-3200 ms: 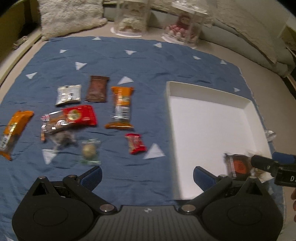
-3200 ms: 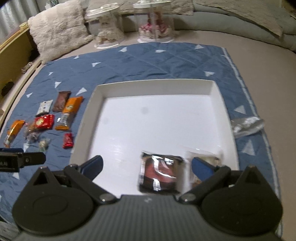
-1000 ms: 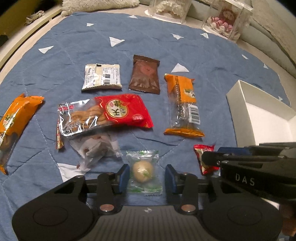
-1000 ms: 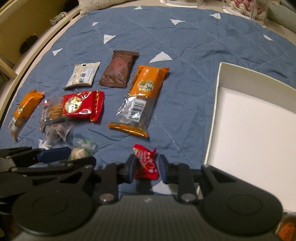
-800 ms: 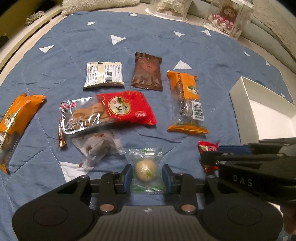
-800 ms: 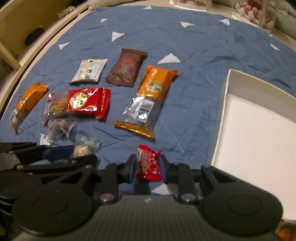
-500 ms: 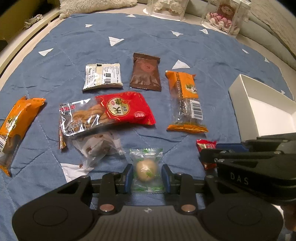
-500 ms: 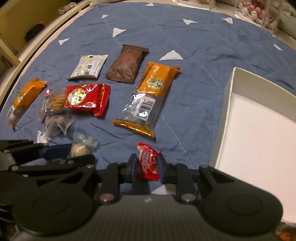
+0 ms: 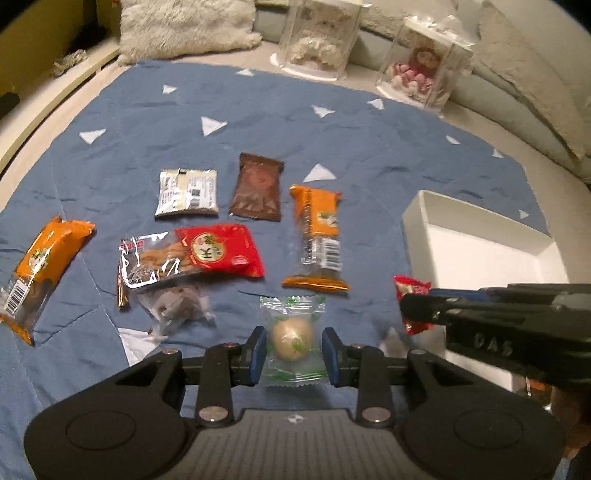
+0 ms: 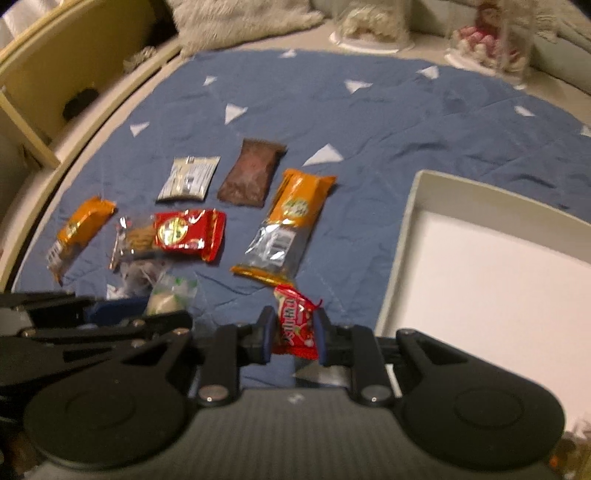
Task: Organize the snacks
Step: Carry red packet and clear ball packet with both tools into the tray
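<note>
A clear green-printed candy packet (image 9: 293,341) was pinched in the left gripper (image 9: 293,350) above the blue quilt (image 9: 258,122); the right gripper (image 10: 293,334) clamped a small red candy (crumpled) (image 10: 297,325), with the white tray (image 10: 480,266) just beside it and other snacks beyond.

A home, by the look of it a bedroom or lounge: a blue quilted blanket (image 9: 332,140) with white triangles covers a soft bed-like surface. Beyond the blanket's far edge lie a fluffy cream cushion (image 9: 184,29) and two clear boxes holding dolls (image 9: 424,74).
</note>
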Available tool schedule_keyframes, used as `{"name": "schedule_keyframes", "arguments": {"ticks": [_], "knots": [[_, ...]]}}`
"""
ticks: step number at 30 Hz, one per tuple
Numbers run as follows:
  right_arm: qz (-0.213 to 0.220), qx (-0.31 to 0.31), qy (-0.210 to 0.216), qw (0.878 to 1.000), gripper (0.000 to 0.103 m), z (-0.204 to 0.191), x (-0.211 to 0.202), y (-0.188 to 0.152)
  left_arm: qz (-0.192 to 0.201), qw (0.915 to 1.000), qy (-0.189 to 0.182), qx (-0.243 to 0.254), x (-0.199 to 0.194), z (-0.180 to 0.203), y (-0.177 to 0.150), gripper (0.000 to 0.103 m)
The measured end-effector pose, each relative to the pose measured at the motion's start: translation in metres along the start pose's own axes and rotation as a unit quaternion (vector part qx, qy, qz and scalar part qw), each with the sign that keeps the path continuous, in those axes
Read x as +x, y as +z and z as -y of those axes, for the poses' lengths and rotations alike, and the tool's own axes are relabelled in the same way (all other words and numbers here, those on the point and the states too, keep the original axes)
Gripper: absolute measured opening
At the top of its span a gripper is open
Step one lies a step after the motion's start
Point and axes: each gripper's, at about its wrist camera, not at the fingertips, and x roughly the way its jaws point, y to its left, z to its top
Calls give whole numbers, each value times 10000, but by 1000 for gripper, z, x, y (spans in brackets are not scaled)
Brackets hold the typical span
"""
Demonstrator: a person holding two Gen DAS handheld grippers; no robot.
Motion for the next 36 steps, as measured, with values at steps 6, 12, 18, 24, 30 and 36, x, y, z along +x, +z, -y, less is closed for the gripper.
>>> {"name": "schedule_keyframes", "arguments": {"ticks": [6, 12, 18, 24, 30, 36], "knots": [[285, 75, -115, 9995, 26, 11, -41, -12, 93, 9997, -146, 167, -21, 18, -8, 35], [490, 105, -209, 9985, 26, 22, -73, -32, 279, 9983, -357, 379, -39, 37, -10, 35], [628, 266, -314, 9972, 26, 44, -97, -52, 311, 9966, -538, 538, -45, 56, -13, 35], [658, 470, -446, 9957, 26, 71, -113, -67, 182, 9949, -754, 644, -40, 79, -19, 35], [520, 654, -473, 9954, 26, 92, -116, -83, -26, 9928, -1004, 657, -32, 101, -27, 35], [241, 804, -343, 9959, 26, 105, -111, -97, -393, 9881, -1406, 484, -20, 120, -34, 35]]}}
